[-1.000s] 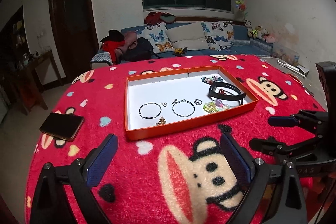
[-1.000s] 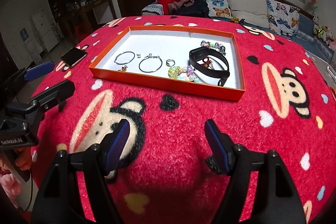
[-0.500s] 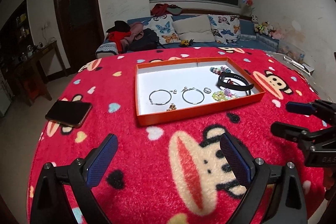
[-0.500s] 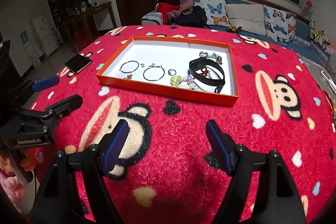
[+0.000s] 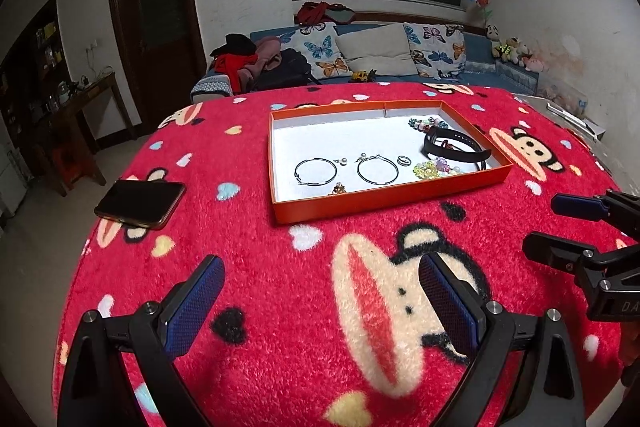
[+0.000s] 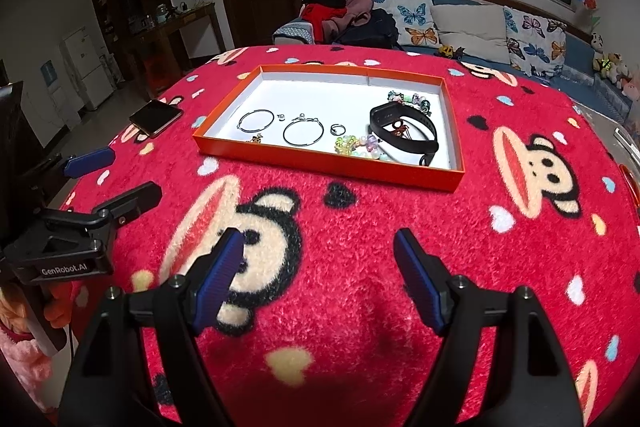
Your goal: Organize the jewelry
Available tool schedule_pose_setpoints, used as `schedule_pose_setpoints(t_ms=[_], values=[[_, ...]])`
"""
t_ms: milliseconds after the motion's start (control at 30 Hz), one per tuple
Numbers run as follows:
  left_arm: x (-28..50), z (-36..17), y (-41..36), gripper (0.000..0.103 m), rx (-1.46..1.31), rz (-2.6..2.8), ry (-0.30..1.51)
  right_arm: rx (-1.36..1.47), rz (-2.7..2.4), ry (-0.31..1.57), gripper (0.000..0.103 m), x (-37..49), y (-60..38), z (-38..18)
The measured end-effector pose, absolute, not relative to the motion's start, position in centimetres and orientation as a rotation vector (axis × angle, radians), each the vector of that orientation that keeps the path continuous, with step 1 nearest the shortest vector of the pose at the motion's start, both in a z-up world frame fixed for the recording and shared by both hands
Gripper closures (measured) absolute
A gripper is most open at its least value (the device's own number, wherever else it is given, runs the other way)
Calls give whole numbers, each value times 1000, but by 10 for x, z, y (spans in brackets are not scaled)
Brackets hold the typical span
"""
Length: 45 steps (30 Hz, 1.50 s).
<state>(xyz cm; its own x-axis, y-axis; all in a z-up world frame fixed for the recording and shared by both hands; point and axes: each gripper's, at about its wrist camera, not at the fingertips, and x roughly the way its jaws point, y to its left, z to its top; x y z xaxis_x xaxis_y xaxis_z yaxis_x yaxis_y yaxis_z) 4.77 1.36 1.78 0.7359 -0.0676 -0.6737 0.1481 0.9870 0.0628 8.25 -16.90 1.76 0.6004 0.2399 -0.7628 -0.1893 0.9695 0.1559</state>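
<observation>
Above the worktop (image 5: 280,287), your left tool (image 5: 320,303) and right tool (image 6: 320,267), both wide open and empty, have withdrawn from the tray (image 5: 384,201), whose jewelry (image 5: 378,171) lies sorted inside.

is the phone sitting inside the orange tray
No, the phone lies on the red blanket, apart from the orange tray and off to its left.
</observation>
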Motion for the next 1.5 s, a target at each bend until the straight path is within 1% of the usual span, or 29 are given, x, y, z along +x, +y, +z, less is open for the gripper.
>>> schedule_pose_setpoints(t_ms=[1500], values=[[46, 12, 19, 0, 120, -98, 744, 60, 269, 904, 25, 80, -161, 13]])
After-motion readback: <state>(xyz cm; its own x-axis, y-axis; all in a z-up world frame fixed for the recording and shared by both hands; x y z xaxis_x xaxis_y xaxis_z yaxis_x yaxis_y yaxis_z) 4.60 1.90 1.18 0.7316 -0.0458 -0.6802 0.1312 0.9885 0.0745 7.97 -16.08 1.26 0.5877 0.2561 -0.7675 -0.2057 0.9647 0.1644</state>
